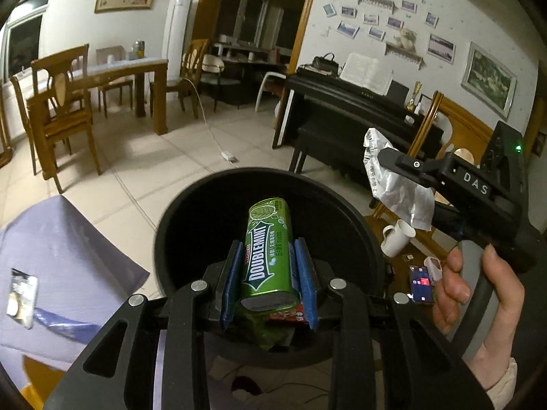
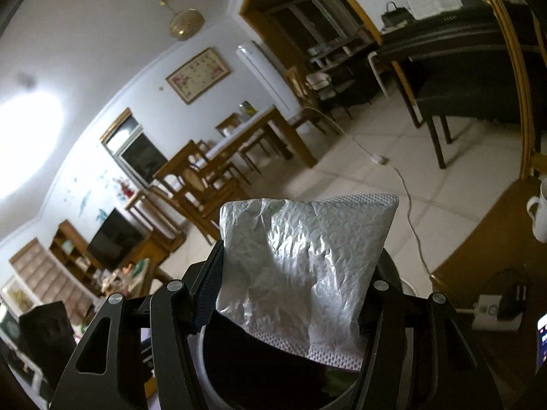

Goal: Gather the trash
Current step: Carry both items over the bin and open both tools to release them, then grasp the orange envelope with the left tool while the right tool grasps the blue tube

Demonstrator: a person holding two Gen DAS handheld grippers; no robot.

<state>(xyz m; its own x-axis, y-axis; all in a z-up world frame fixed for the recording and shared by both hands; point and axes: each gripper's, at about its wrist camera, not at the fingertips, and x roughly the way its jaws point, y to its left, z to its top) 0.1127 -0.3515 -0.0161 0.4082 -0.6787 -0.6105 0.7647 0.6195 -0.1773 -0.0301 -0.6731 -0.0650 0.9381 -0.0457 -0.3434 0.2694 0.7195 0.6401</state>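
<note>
- Two pieces of trash are in my jaws at once. My left gripper (image 1: 268,282) pinches the green Doublemint tin (image 1: 268,256) between its blue pads, long axis running straight out along the fingers, far end tipped over the mouth of the black bin (image 1: 345,205).
- My right gripper (image 2: 290,294) clamps the crumpled silver foil pouch (image 2: 304,263) by its sides, jaws half spread around it. In the left wrist view the pouch hangs beyond the bin's right rim, so I judge the left hand the nearer to dropping.
- The tin sits directly above the bin's opening, with red and green wrappers already inside beneath it; nothing blocks the fall.
- Off to the right on the wooden surface (image 2: 478,239) stand a white mug (image 1: 396,237) and a phone (image 1: 422,285), clear of the drop.
- Another foil packet (image 1: 22,292) lies on the lilac sheet (image 1: 68,239) at left, still uncollected.
</note>
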